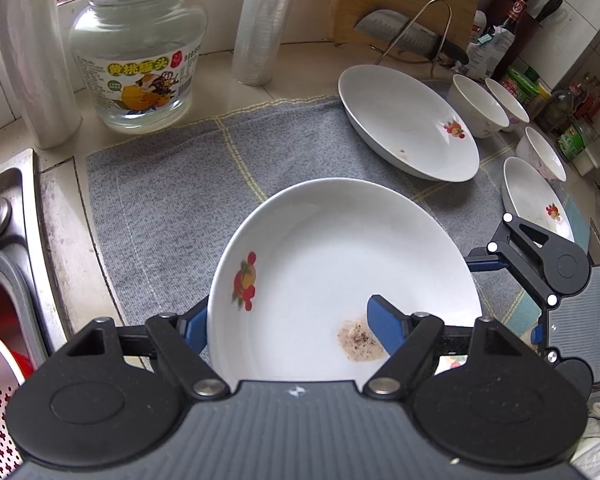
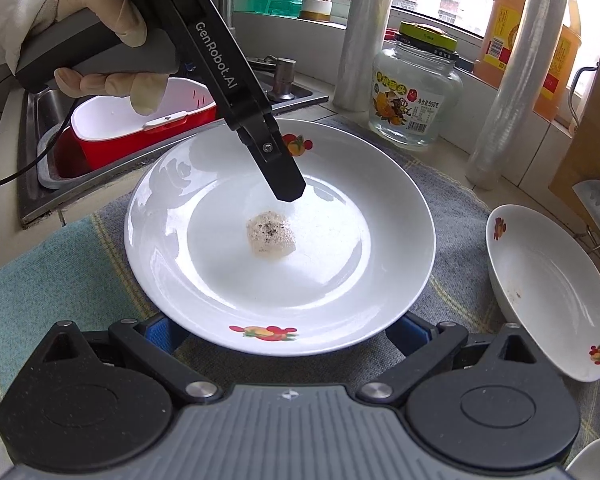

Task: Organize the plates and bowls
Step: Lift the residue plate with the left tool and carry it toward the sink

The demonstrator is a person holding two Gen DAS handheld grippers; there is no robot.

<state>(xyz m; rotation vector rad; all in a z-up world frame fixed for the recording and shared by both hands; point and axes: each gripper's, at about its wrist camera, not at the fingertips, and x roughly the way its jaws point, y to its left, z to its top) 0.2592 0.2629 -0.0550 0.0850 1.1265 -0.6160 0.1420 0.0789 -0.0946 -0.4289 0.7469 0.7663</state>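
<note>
A white plate (image 1: pixel 340 264) with a fruit print and a food smear stands tilted over the grey cloth (image 1: pixel 172 200); it also shows in the right wrist view (image 2: pixel 340 248). My left gripper (image 1: pixel 288 332) is shut on its rim, one finger (image 1: pixel 386 330) inside the plate, the other behind. My right gripper (image 2: pixel 284 336) is open, its fingertips (image 2: pixel 410 334) under the plate's near edge. A second plate (image 1: pixel 408 120) lies at the back right, also seen in the right wrist view (image 2: pixel 548 296). A small plate (image 1: pixel 536 196) and three bowls (image 1: pixel 476 104) stand right.
A glass jar (image 1: pixel 136 64) and plastic-wrap rolls (image 1: pixel 260 20) stand at the back. A cleaver (image 1: pixel 404 36) rests in a rack by a cutting board. The sink (image 2: pixel 100 144) with a red-white basin lies left. Bottles (image 1: pixel 560 112) crowd the far right.
</note>
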